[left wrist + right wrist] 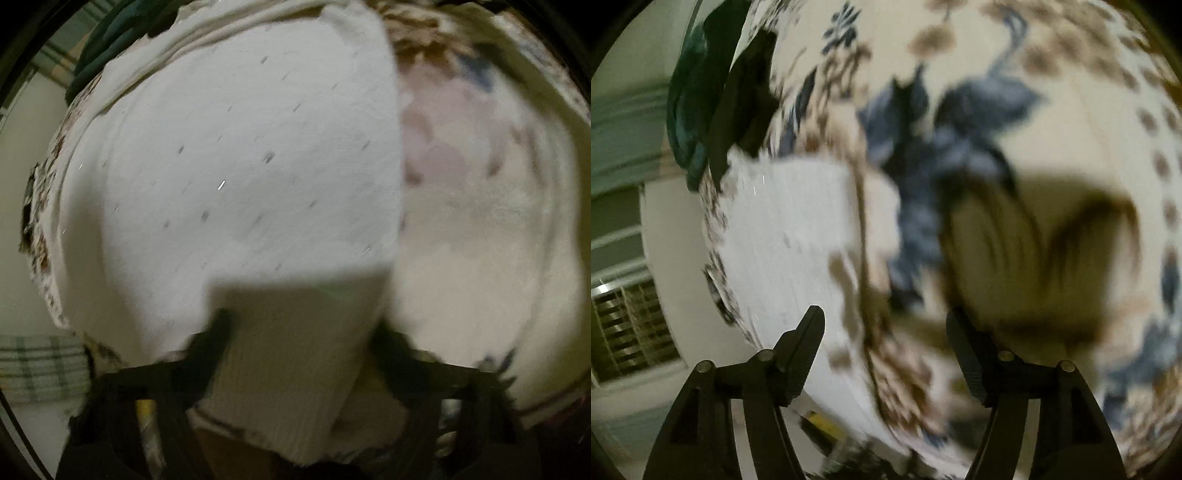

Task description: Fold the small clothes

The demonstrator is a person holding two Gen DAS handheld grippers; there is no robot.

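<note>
My left gripper [295, 332] points steeply down at the white garment [236, 155], which fills most of the left wrist view. A ribbed part of that cloth [288, 369] runs up between my two fingers [212, 350]. The jaws stand at a middling gap, but the picture is smeared, so I cannot tell whether the pads press the cloth or only bracket it. The garment spreads away from the jaws toward the top of the view; its straight right edge runs roughly top to bottom, in line with the way I point. It lies on a flower-printed cover [480, 221]. I cannot tell whether a bed or a tabletop is under that cover.

My right gripper [886, 332] points down at a slant over the same cover [1089, 92], on its blue and brown print. Its jaws stand wide with nothing between them; only the print shows in the gap. From here the white garment [790, 229] lies up and left of the jaws, its near edge just beside the left finger [801, 354].

So the left hand is the nearer one, already on the garment. I judge that the right must come across to the left to reach the cloth's free edge before any fold.
</note>
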